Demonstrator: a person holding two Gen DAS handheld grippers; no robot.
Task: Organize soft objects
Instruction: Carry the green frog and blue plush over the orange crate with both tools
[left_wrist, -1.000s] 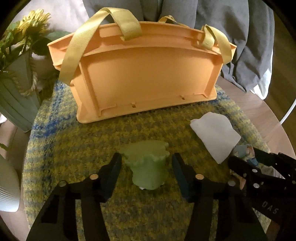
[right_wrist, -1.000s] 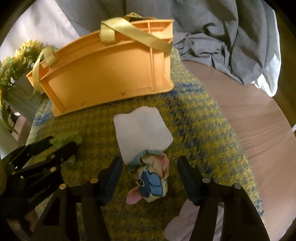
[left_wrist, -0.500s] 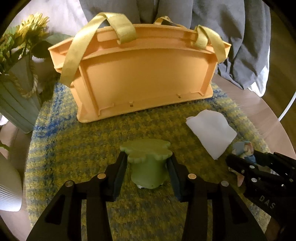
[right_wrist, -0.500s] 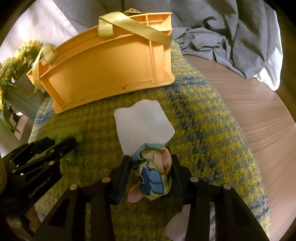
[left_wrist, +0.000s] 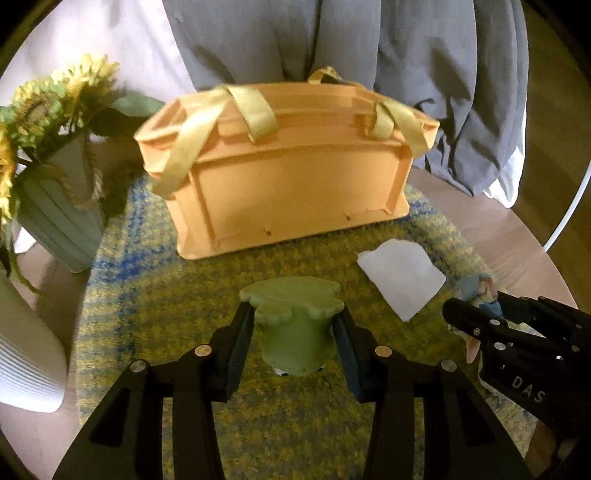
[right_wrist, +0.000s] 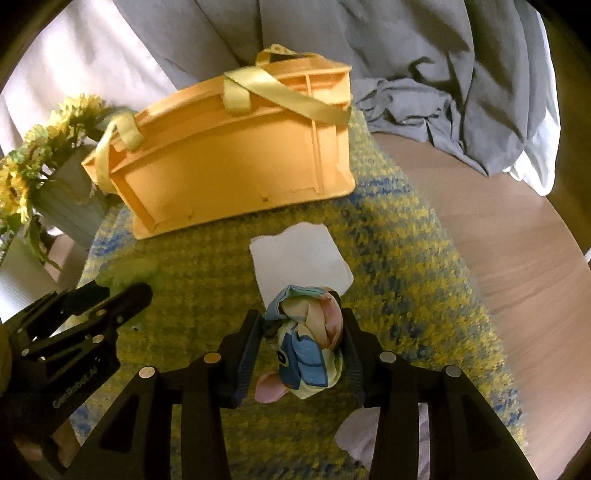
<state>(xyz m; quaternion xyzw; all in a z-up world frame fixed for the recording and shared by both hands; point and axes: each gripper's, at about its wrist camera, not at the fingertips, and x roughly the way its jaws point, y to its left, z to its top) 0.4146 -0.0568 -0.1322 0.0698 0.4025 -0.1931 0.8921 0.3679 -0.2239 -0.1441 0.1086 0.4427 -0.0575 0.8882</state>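
Note:
My left gripper (left_wrist: 293, 332) is shut on a soft green toy (left_wrist: 295, 332), holding it just above the yellow-and-blue mat (left_wrist: 221, 280). My right gripper (right_wrist: 301, 343) is shut on a blue, cream and pink plush toy (right_wrist: 306, 354), also lifted off the mat (right_wrist: 406, 266). An orange crate (left_wrist: 288, 177) with yellow straps stands at the back of the mat, its long side facing me. A white cloth (left_wrist: 402, 277) lies flat between the crate and the right gripper (left_wrist: 480, 325). In the right wrist view the crate (right_wrist: 229, 162), the cloth (right_wrist: 299, 258) and the left gripper (right_wrist: 122, 295) show.
A grey-green vase with yellow flowers (left_wrist: 55, 206) stands left of the crate. Grey clothing (left_wrist: 406, 55) hangs behind it. A white ribbed object (left_wrist: 26, 365) sits at the left edge. Bare wooden tabletop (right_wrist: 517, 240) lies to the right of the mat.
Both grippers shut on their toys, the left on the green one and the right on the plush, then rose a little with them. The crate now looks farther away.

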